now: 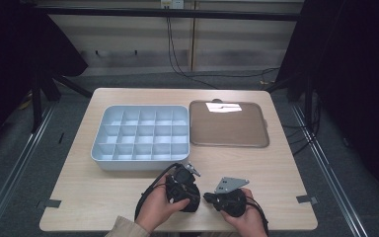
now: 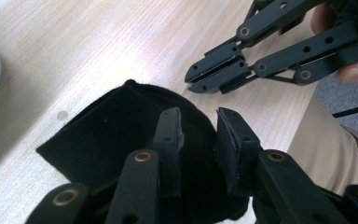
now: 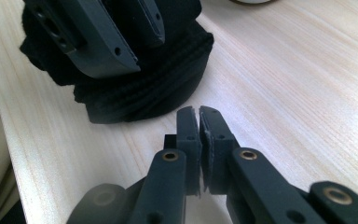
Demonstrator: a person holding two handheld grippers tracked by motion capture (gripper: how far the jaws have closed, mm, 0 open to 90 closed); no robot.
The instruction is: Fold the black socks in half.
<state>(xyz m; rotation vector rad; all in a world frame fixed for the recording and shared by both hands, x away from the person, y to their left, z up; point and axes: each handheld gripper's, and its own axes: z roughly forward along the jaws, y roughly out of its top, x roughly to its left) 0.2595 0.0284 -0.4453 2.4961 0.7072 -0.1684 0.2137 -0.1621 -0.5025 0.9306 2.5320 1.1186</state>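
A folded black cloth (image 1: 191,203) lies on the wooden table near its front edge. My left gripper (image 1: 190,196) hangs right over it, and its jaws stand a little apart. In the left gripper view the left gripper (image 2: 198,128) has a gap between its pads, with the cloth (image 2: 102,135) beneath them and not pinched. My right gripper (image 1: 208,198) sits just right of the cloth, shut with nothing in it. The right gripper view shows its own tips (image 3: 198,116) together, just short of the cloth (image 3: 158,88). In the left gripper view the right gripper (image 2: 219,72) points in from the upper right.
A pale blue tray (image 1: 98,148) with several empty compartments stands behind the grippers. A flat brown tray (image 1: 227,126) lies to its right. Bare tabletop (image 1: 286,187) stretches to the right and left of the hands.
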